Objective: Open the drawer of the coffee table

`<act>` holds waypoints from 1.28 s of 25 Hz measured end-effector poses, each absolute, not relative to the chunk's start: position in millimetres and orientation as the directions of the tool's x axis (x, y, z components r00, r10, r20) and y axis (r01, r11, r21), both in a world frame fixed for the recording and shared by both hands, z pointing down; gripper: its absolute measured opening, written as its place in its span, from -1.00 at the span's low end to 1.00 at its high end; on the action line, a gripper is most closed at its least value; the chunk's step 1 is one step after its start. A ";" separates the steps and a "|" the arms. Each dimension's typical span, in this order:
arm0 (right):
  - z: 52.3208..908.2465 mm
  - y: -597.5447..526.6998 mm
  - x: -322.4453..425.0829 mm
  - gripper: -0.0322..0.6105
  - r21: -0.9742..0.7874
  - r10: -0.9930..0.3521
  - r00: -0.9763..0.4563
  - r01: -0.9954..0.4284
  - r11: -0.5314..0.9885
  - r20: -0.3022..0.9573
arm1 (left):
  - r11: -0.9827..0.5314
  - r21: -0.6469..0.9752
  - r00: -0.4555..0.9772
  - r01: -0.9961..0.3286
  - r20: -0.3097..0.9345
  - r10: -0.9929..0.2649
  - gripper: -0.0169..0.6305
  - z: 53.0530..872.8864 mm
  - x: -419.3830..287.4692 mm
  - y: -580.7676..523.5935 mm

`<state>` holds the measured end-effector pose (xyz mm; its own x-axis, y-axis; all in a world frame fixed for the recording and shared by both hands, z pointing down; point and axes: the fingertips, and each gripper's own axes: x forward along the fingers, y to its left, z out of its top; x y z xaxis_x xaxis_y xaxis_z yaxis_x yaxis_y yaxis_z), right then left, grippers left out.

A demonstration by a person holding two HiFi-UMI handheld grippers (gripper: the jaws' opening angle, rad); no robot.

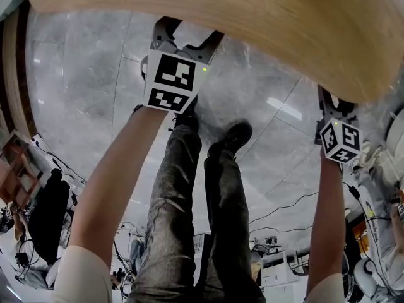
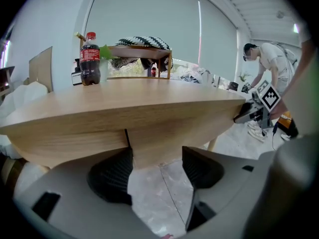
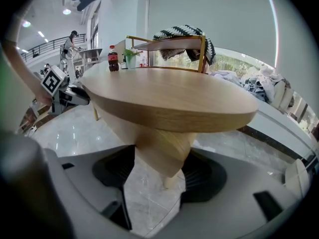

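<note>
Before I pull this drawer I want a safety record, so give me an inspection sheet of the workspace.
Surface: oval wooden coffee table, top mostly bare.
Job's things: drawer front under the top, looks shut.
Clutter: cola bottle at the top's far edge.
Grippers: left claw and right claw each straddle wood under the top; whether the pads press is unclear.
Cables: loose cables on the floor.
Surroundings: marble floor, striped cloth on a rack, a person bending nearby.

Lab hall, lounge staged: oval light-wood coffee table (image 3: 169, 98), polished grey marble floor (image 1: 82, 74), floor-level equipment clutter (image 1: 271, 264).
</note>
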<state>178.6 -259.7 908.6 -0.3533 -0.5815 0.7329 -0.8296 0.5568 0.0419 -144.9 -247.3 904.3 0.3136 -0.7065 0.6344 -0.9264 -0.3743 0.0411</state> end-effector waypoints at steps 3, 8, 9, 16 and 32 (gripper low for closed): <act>907.1 -258.7 179.7 0.05 0.040 -0.582 -0.355 -0.830 0.556 0.732 | -0.367 0.046 0.311 -0.929 0.636 -0.707 0.03 902.0 -143.6 -246.3; 905.0 -251.6 180.1 0.05 0.036 -0.577 -0.359 -0.827 0.561 0.734 | -0.364 0.035 0.301 -0.931 0.638 -0.709 0.03 898.7 -145.9 -240.1; 904.2 -250.3 180.4 0.05 0.036 -0.577 -0.359 -0.827 0.561 0.734 | -0.365 0.035 0.301 -0.930 0.639 -0.708 0.03 898.0 -145.6 -238.9; 902.9 -242.6 181.1 0.05 0.033 -0.575 -0.358 -0.829 0.558 0.735 | -0.362 0.038 0.301 -0.931 0.642 -0.705 0.03 895.9 -144.1 -231.6; 904.5 -214.8 181.5 0.05 0.022 -0.569 -0.361 -0.831 0.556 0.739 | -0.343 0.062 0.298 -0.937 0.651 -0.698 0.03 894.9 -141.5 -203.3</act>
